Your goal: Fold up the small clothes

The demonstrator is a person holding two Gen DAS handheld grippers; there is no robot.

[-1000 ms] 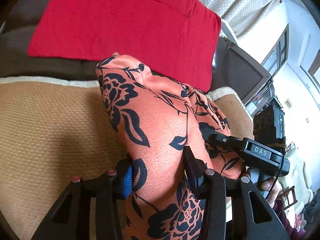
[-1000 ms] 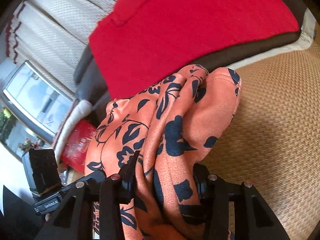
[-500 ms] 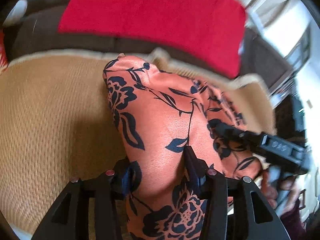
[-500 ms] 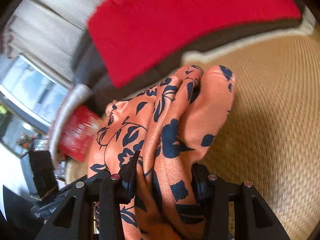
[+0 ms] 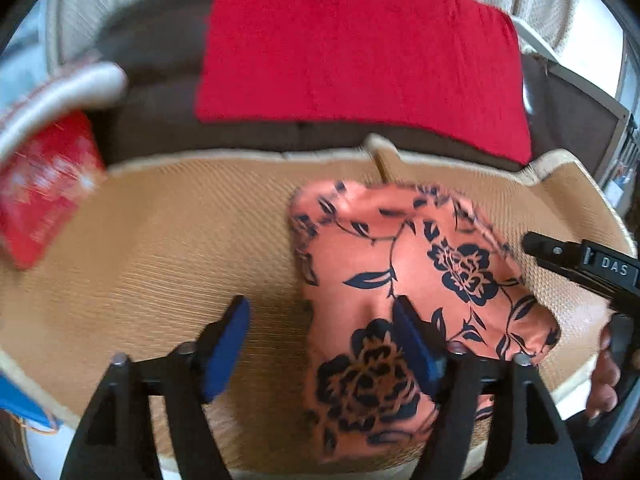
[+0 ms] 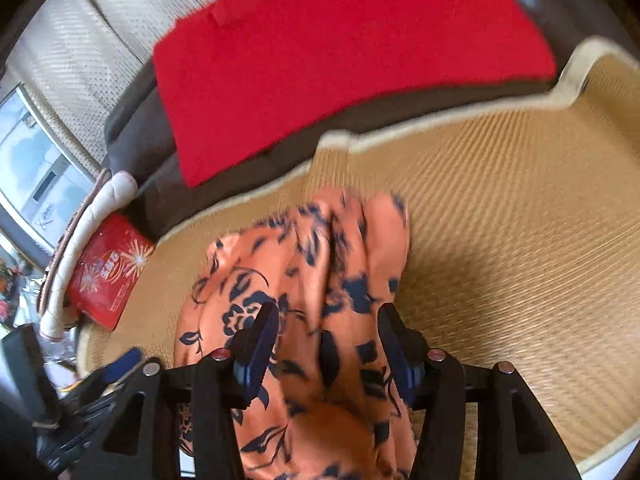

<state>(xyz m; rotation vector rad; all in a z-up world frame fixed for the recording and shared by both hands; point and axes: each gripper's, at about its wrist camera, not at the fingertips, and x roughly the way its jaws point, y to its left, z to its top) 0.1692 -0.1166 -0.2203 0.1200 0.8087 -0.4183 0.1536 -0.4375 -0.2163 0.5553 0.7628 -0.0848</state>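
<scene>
The orange floral garment (image 5: pixel 404 280) is laid on the woven seat mat (image 5: pixel 168 248), toward its front edge. The left tongs (image 5: pixel 320 340) have just been opened wide, gripping nothing. The right tongs (image 6: pixel 326 344) have just been opened, with fabric bunched loosely between the jaws.

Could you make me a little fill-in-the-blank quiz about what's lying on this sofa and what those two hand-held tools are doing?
1. The orange garment is printed with dark ______.
2. It lies on a woven tan mat, and behind the mat a plain ______ cloth is draped over the sofa back.
3. The left tool has just been opening; its jaws stand ______, one blue pad over bare mat.
4. In the right wrist view the garment lies ______ the right tool's two pads.

Missing words: flowers; red; apart; between
</scene>
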